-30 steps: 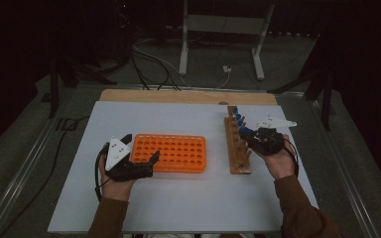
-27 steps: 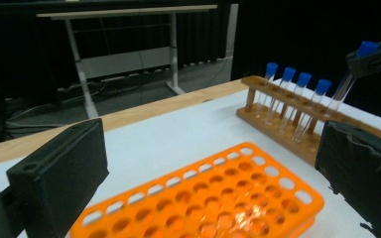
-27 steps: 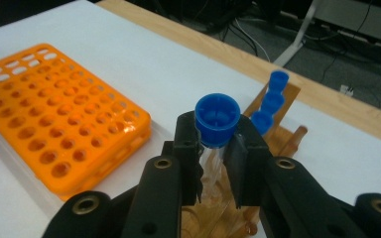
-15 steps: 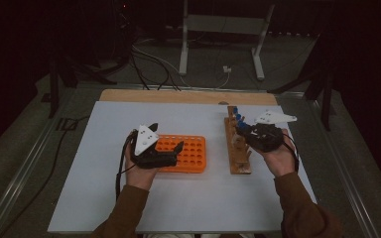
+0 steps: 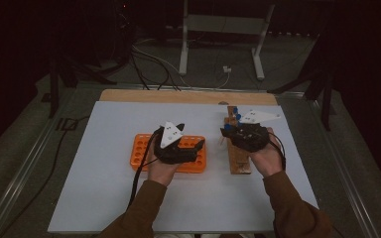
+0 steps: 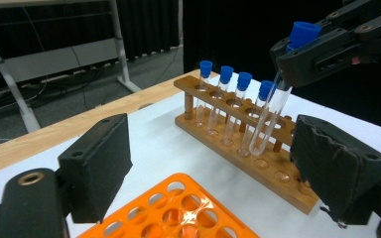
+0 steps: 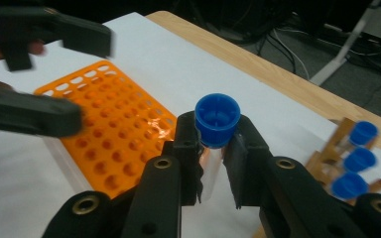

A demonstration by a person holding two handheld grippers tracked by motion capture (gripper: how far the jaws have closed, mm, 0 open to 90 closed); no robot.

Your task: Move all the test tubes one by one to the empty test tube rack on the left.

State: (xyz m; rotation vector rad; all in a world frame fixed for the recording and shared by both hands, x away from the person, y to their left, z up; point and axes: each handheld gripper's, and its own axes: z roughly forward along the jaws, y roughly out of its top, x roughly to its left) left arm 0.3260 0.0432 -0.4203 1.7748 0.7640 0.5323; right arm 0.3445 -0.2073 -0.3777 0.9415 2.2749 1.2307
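- Right gripper [image 7: 213, 158] is clamped on a blue-capped test tube [image 7: 217, 121] just under the cap; the tube hangs clear of the wooden rack [image 6: 248, 148], its bottom just above that rack's row of holes in the left gripper view.
- Wooden rack sits toward the right edge of the tabletop [image 5: 104, 198], four capped tubes [image 6: 223, 99] standing in it at the far end. Orange rack [image 5: 144, 148] lies mid-table, left of it, with no tubes in the holes I can see.
- Left gripper [image 6: 213, 163] holds nothing: jaws apart and just been closing, only air between the pads. It hovers over the near right part of the orange rack, aimed at the held tube.
- Risk: the grip is high and narrow on smooth glass, so the tube could swing or slip out if the hand jerks.
- Risk: a slanted tube could catch a hole rim in the orange rack, then tip or shove the light rack across the tabletop.
- Risk: the two grippers are near each other; the left jaws could knock the tube's lower end, or close on it off-centre in a handover and twist it.
- Risk: the tube's bottom is near the wooden rack's top bar; a low sideways carry could clip it.
- Versus a second ago: the left hand has slid from the orange rack's left end to its right end.
- The right hand has lifted slightly off the wooden rack, towards the middle of the tabletop.
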